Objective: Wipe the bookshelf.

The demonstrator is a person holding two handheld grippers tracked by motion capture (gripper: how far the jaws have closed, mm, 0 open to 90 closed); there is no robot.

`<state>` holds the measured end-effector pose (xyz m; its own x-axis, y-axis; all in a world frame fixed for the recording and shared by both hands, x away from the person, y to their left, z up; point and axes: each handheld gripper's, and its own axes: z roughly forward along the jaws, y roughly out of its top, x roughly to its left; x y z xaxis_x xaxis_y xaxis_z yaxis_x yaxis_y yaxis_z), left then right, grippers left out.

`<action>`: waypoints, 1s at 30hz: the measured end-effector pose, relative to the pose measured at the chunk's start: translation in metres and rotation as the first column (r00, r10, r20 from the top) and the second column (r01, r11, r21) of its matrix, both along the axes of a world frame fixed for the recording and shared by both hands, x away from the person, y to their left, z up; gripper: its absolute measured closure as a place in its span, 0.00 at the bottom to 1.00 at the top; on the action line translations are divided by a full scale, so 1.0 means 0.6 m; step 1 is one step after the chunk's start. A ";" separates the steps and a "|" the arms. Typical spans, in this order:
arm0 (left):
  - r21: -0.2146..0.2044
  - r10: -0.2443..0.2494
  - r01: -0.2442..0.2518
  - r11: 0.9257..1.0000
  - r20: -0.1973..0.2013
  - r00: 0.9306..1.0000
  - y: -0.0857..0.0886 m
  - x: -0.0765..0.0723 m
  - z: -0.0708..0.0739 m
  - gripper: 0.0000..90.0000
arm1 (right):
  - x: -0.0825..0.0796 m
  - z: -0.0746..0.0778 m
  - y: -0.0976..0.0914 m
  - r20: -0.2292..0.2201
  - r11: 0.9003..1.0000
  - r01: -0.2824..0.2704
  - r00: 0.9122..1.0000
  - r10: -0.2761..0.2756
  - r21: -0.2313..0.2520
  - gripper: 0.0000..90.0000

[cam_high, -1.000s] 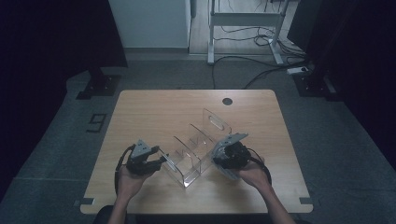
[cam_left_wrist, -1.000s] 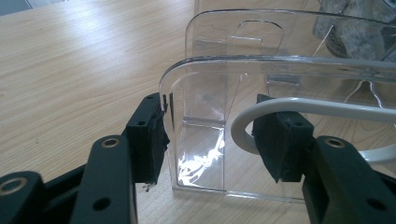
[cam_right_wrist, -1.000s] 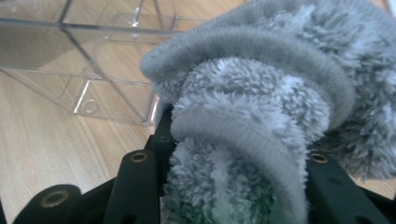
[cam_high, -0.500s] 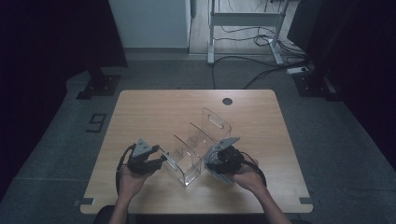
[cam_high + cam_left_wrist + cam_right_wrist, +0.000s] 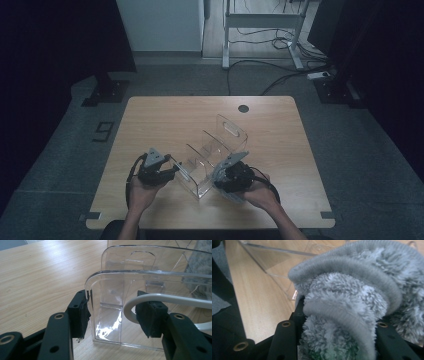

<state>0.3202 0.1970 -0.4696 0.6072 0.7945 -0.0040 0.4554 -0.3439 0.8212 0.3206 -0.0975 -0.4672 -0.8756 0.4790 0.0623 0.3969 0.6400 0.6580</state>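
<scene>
A clear acrylic rack (image 5: 215, 150) with upright dividers stands on the wooden table (image 5: 150, 115), nearer the front edge. My left gripper (image 5: 167, 171) is at its left end. In the left gripper view the jaws (image 5: 115, 312) stand apart at the rack's near panel (image 5: 112, 290). The left pad (image 5: 81, 312) touches the panel's edge, and a white curved band crosses the right pad. My right gripper (image 5: 227, 179) is at the rack's right front. It (image 5: 339, 322) is shut on a rolled grey fluffy cloth (image 5: 352, 297), which also appears past the panels (image 5: 200, 265).
A round black hole (image 5: 243, 108) sits near the table's far edge. Beyond the table are a metal desk frame (image 5: 260, 22) and cables on the floor. The rack's clear wall (image 5: 287, 260) lies just left of the cloth.
My right gripper has carried the cloth leftward and slightly toward the person, closer to the rack's right side. The left gripper and the rack have stayed put.
</scene>
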 end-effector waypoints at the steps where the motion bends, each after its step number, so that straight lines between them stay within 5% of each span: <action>1: 0.000 0.003 -0.003 1.000 -0.001 1.000 0.000 0.000 0.000 0.51 | -0.005 0.000 0.006 -0.002 1.000 -0.016 1.000 0.016 -0.002 0.63; 23: -0.001 0.019 -0.019 1.000 -0.009 1.000 -0.006 -0.001 0.000 0.51 | -0.058 -0.001 0.071 -0.040 0.985 -0.172 0.984 0.171 -0.019 0.63; 30: -0.004 0.018 -0.018 1.000 0.003 1.000 -0.006 -0.001 -0.001 0.51 | -0.058 -0.004 0.070 -0.046 0.984 -0.179 0.983 0.178 -0.016 0.64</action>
